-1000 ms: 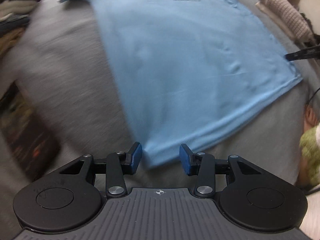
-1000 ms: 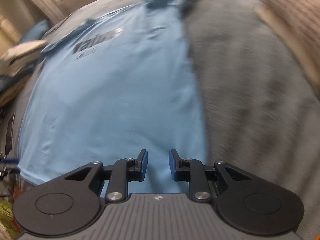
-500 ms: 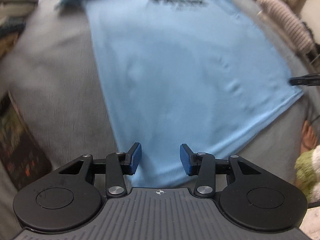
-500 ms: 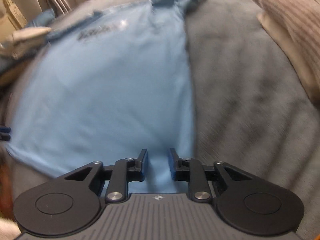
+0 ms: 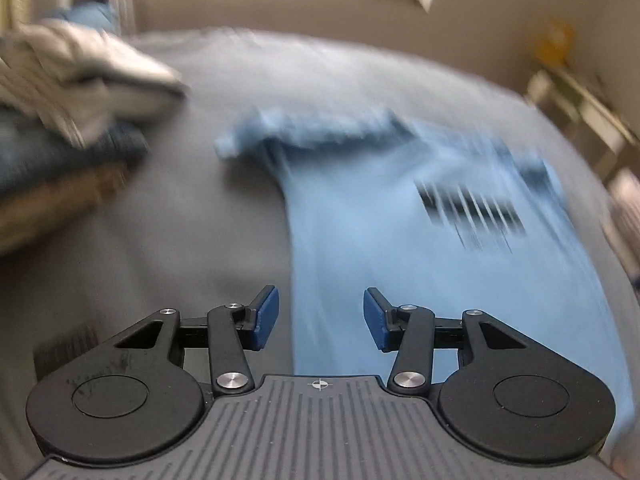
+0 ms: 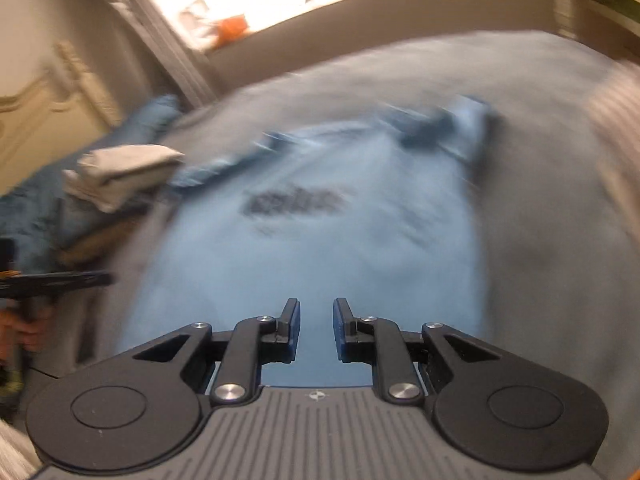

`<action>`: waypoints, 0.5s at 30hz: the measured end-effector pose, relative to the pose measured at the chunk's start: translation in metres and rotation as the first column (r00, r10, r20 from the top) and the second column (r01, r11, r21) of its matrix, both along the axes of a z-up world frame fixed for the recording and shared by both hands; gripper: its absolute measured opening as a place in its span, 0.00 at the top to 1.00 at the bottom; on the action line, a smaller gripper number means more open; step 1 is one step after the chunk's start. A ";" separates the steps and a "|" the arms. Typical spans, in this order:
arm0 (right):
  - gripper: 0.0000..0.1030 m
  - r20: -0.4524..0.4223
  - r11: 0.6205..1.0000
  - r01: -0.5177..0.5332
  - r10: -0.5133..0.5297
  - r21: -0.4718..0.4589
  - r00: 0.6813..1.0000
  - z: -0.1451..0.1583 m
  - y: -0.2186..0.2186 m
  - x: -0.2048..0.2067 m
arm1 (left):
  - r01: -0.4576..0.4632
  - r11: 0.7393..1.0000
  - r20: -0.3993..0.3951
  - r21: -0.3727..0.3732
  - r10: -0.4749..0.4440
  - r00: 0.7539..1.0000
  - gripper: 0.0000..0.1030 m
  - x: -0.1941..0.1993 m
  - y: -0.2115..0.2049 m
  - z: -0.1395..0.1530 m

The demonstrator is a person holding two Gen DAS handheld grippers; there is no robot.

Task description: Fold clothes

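Note:
A light blue T-shirt (image 5: pixel 420 248) with black lettering lies flat on a grey bed cover (image 5: pixel 192 240); both views are motion-blurred. My left gripper (image 5: pixel 320 316) hovers open over the shirt's left side edge, nothing between its blue pads. In the right wrist view the same T-shirt (image 6: pixel 340 248) spreads ahead, collar and sleeves at the far end. My right gripper (image 6: pixel 316 328) is open with a narrow gap above the shirt's lower part, holding nothing. The left gripper (image 6: pixel 60 280) appears at the left edge of that view, held by a hand.
A pile of folded clothes (image 5: pixel 68 92) sits at the left of the bed, also seen as the pile (image 6: pixel 120 172) in the right wrist view. A window sill (image 6: pixel 280 12) and wall stand behind the bed. A knitted beige item (image 6: pixel 616 120) lies at the right.
Both grippers have swung forward and tilted up from the shirt's hem, so the collar end, window and wall now show. Both stay open and empty; the shirt lies unmoved.

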State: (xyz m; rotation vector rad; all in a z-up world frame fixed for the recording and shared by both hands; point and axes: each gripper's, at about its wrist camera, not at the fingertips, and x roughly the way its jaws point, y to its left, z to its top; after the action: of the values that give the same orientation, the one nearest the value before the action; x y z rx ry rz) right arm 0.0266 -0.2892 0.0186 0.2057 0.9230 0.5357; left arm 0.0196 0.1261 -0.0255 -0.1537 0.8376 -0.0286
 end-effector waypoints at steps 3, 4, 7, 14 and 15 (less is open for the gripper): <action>0.82 0.031 0.995 -0.093 0.091 0.049 0.995 0.013 0.057 0.039 | -0.120 0.993 0.053 0.009 0.119 0.991 0.53 0.028 0.014 0.001; 0.82 0.042 0.990 -0.123 0.121 0.063 0.992 0.018 0.076 0.051 | -0.160 0.987 0.057 -0.027 0.161 0.985 0.53 0.036 0.023 -0.001; 0.81 0.042 0.980 -0.187 0.184 0.071 0.982 0.022 0.132 0.084 | -0.243 0.967 0.069 -0.077 0.249 0.966 0.53 0.060 0.037 -0.013; 0.80 -0.119 0.974 -0.218 0.223 0.053 0.968 0.002 0.237 0.169 | -0.303 0.950 -0.007 -0.082 0.303 0.953 0.53 0.100 0.073 -0.029; 0.80 -0.113 0.969 -0.245 0.247 0.029 0.963 0.001 0.252 0.178 | -0.306 0.948 -0.021 -0.086 0.305 0.952 0.53 0.103 0.079 -0.030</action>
State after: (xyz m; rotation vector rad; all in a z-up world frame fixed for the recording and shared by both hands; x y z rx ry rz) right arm 0.2043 -0.0372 0.0197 0.1370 1.0651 0.7669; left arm 0.1230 0.2052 -0.0558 -0.3660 0.8122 0.2271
